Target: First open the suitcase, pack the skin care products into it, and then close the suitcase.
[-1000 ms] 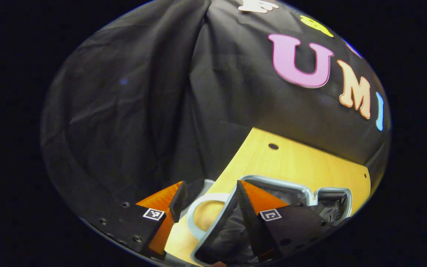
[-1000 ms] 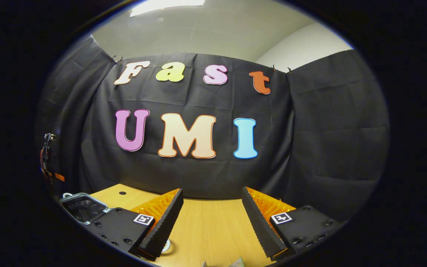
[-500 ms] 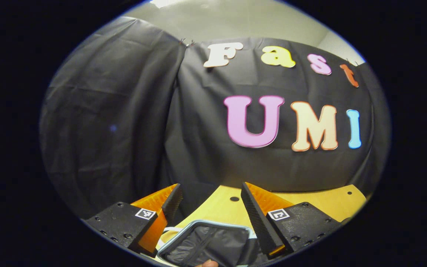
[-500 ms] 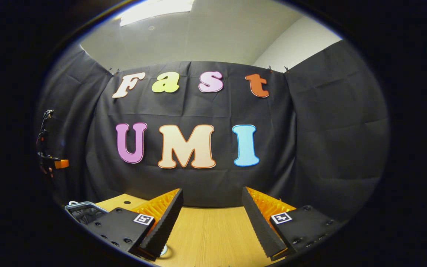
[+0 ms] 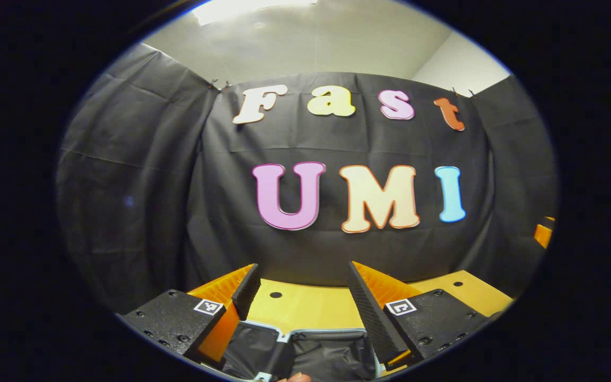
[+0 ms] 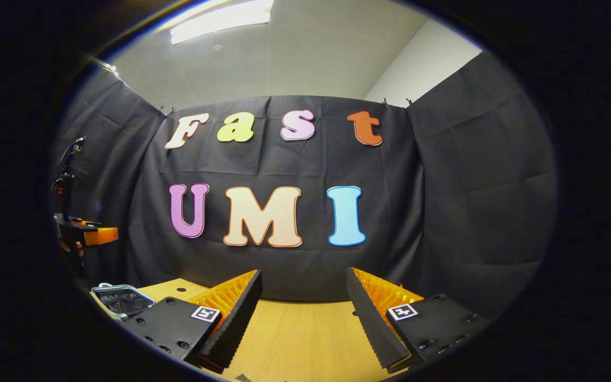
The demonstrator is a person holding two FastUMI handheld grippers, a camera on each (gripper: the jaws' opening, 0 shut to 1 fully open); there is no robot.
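Note:
The suitcase (image 5: 311, 353) lies open just below my left gripper (image 5: 302, 277), showing a silver rim and black lining. My left gripper is open, nothing between its fingers, and it points at the back wall above the case. In the right gripper view the suitcase (image 6: 121, 300) sits at the far left of the wooden table (image 6: 295, 339). My right gripper (image 6: 303, 277) is open and holds nothing, hovering over bare tabletop. The left gripper (image 6: 90, 234), held by a hand, hangs above the case at the left edge.
The yellow table (image 5: 305, 305) has small round holes near its back edge. Black cloth walls close off the back and both sides. Part of the right gripper (image 5: 543, 233) shows at the far right of the left gripper view.
My left gripper has lifted away from the suitcase's rim and handle and tilted up towards the wall. My right gripper has tilted up slightly; items at its lower edge left view.

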